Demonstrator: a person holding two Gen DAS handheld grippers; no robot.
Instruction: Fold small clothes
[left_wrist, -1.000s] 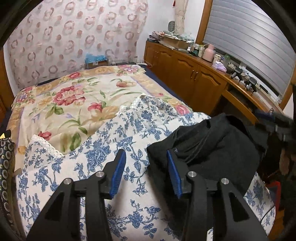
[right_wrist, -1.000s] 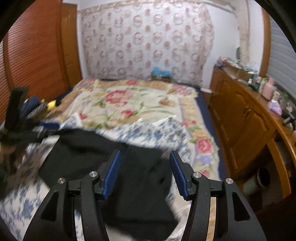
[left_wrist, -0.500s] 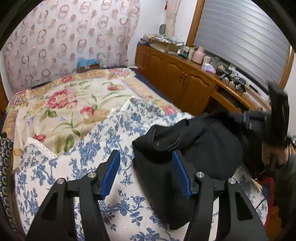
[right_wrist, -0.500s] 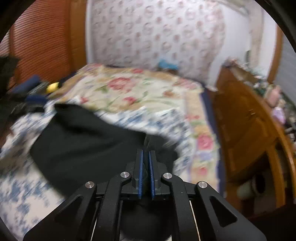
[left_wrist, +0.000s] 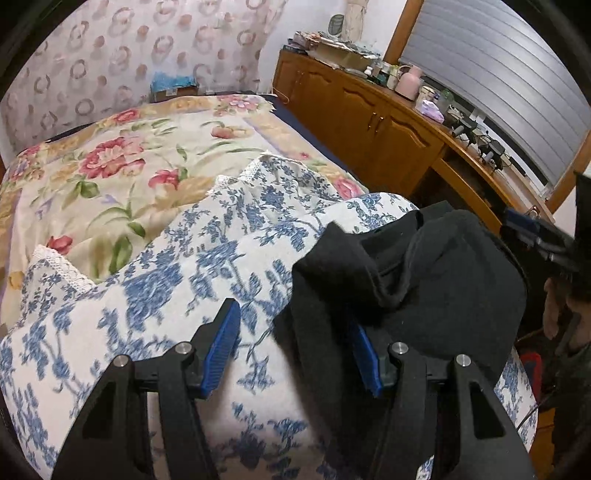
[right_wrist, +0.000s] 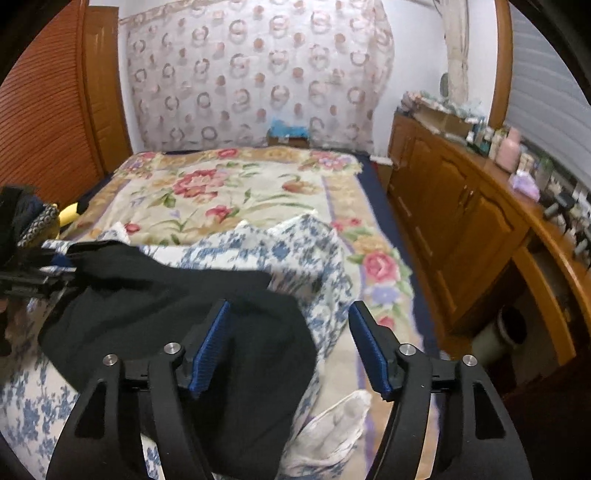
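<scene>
Black garment (right_wrist: 177, 317) blurred, cropped below

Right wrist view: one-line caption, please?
Right gripper, jaws opening, above crumpled black garment on blue-floral white quilt.

Two wrist views, angled down, close over bed (left_wrist: 110, 177), sharing black garment (left_wrist: 424, 288)

A garment (left_wrist: 424, 295) is laid on a patterned cloth (left_wrist: 166, 295) at the near end of the bed (right_wrist: 229, 192). A quilt (left_wrist: 110, 166) is spread behind it. A cabinet (right_wrist: 461, 221) is set along the right; a box (right_wrist: 288, 134) sits at the far wall.
</scene>
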